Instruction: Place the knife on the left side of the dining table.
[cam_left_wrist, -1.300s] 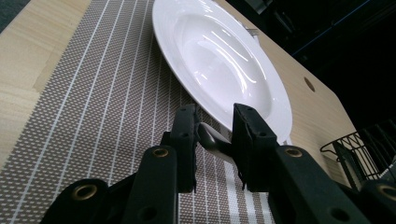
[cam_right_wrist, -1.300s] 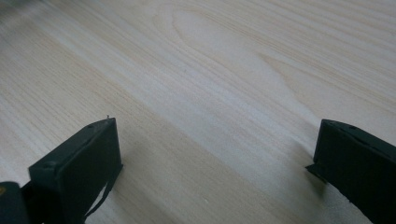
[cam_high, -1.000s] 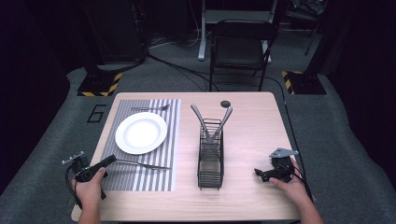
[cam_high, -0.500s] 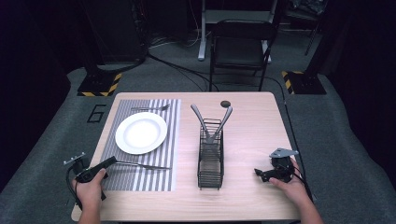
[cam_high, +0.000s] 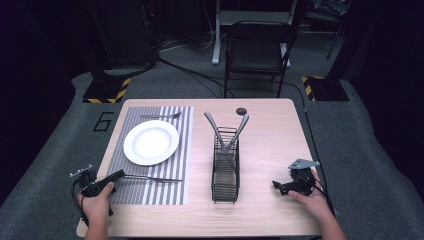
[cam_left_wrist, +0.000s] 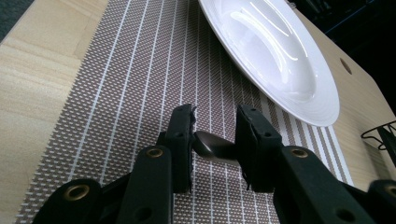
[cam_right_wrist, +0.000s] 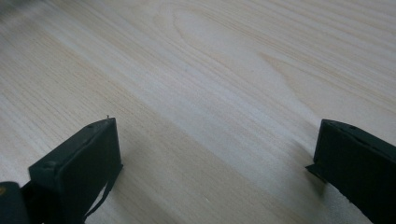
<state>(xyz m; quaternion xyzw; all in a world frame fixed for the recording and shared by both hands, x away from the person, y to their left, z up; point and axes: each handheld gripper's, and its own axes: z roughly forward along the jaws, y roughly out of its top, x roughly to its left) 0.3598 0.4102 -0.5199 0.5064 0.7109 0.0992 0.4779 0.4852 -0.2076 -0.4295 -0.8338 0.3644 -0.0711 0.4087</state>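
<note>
A white plate (cam_high: 151, 142) (cam_left_wrist: 275, 51) sits on a grey striped placemat (cam_high: 150, 192) (cam_left_wrist: 121, 93). Along the mat's near part lies a slim metal utensil (cam_high: 152, 178). Its rounded handle end (cam_left_wrist: 210, 144) lies between the jaws of my left gripper (cam_high: 119, 174) (cam_left_wrist: 215, 135), which stand a little apart from it, open. Low over bare wood at the right front of the table, my right gripper (cam_high: 276, 186) (cam_right_wrist: 215, 154) is open with nothing between its jaws.
A black wire caddy (cam_high: 226, 170) stands mid-table with two metal utensils (cam_high: 227, 131) leaning out of it. A fork (cam_high: 161, 116) lies at the placemat's far edge. A dark round hole (cam_high: 241, 110) marks the tabletop. A black chair (cam_high: 257, 50) stands beyond the table.
</note>
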